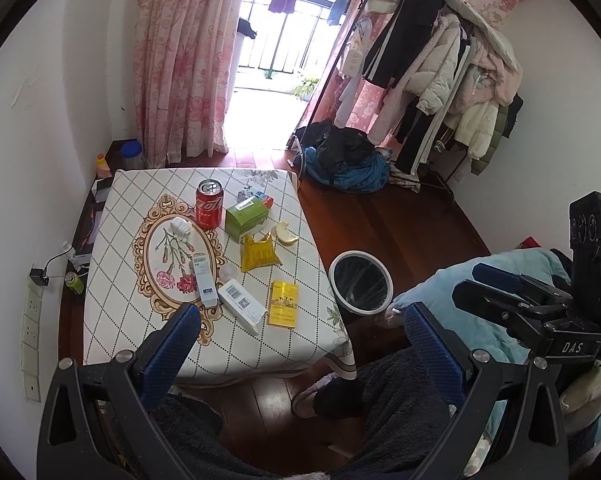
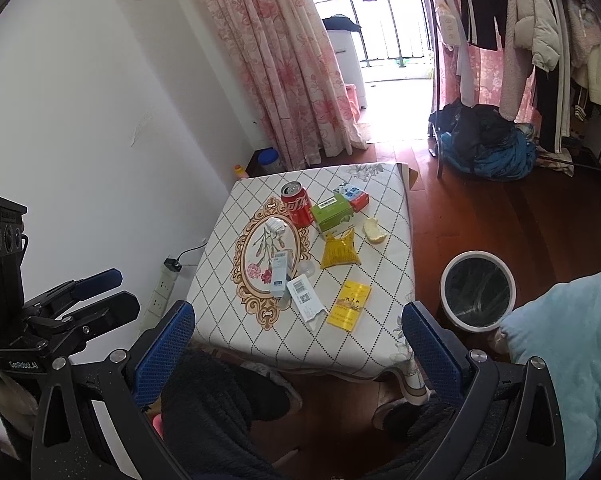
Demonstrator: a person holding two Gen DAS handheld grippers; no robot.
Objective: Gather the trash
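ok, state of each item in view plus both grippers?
left gripper: open, empty
right gripper: open, empty
cola can: upright, tab opened
green box: closed, on table
yellow snack bag: torn open, lying flat
yellow pack: flat, near table edge
white barcode box: on its side
trash bin: on floor, lined, looks empty

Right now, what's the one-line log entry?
stage: not started | left tool: open | right tool: open | trash on table | bin: beside table

Litter lies on the table (image 1: 140, 332) — the bin (image 1: 360, 286) stands right of it (on the floor).
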